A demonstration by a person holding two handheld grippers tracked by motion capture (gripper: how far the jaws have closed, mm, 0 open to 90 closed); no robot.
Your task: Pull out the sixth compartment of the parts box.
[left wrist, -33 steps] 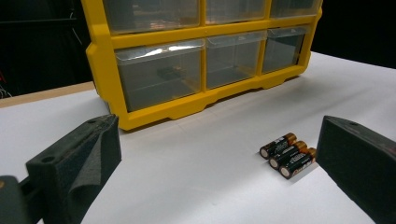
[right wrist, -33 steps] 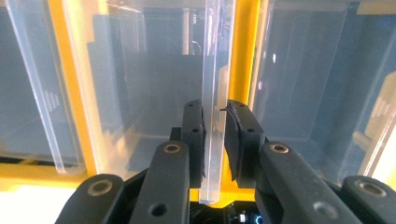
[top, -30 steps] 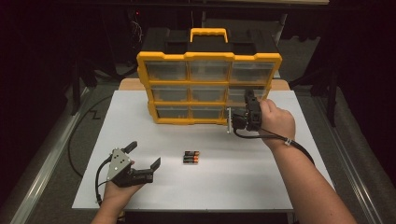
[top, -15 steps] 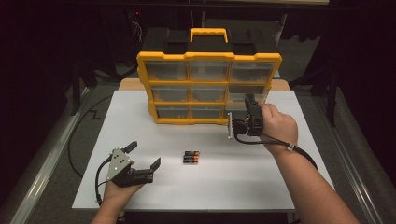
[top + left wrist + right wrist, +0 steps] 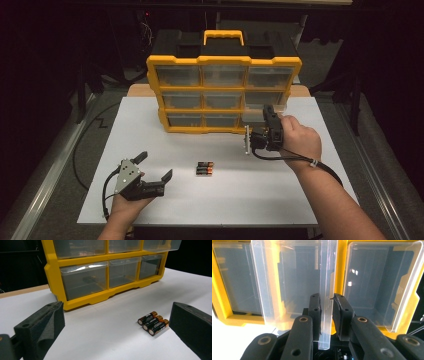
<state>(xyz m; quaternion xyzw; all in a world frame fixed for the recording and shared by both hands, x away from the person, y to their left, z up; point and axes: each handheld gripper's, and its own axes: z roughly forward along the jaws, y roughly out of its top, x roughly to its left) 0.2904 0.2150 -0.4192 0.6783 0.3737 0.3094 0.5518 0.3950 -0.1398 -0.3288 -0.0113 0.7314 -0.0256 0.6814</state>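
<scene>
Batteries (image 5: 153, 323), black-and-copper, labels unreadable

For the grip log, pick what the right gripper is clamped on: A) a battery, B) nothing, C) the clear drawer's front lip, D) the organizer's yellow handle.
C: in the right gripper view the right gripper has its pads pressed on the clear drawer at its front lip.
</scene>
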